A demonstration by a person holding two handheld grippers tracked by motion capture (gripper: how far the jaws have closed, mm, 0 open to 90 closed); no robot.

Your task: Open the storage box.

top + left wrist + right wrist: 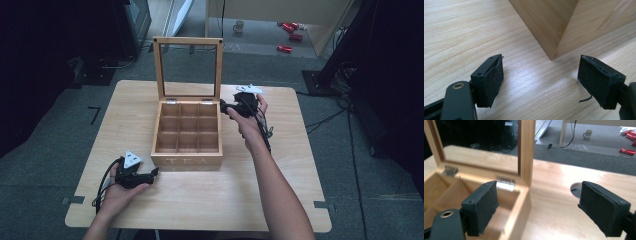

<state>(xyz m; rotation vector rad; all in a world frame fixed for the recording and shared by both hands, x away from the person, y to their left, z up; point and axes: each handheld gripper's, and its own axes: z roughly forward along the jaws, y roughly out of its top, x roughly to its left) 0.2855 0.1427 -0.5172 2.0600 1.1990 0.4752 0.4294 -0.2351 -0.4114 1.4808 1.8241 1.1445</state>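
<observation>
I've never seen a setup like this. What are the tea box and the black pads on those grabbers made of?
The tea box looks like pale, smooth-finished wood: grain shows on its walls, and its raised lid frames a clear pane, glass or plastic. Small metal hinges shine silver. The pads look like soft black foam or felt, matte, with frayed edges.

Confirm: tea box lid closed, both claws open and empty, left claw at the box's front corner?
Not quite. The lid is open, standing upright behind the tea box; the high view shows it. The rest holds: left claw and right claw are open and empty, left at the front corner.
</observation>
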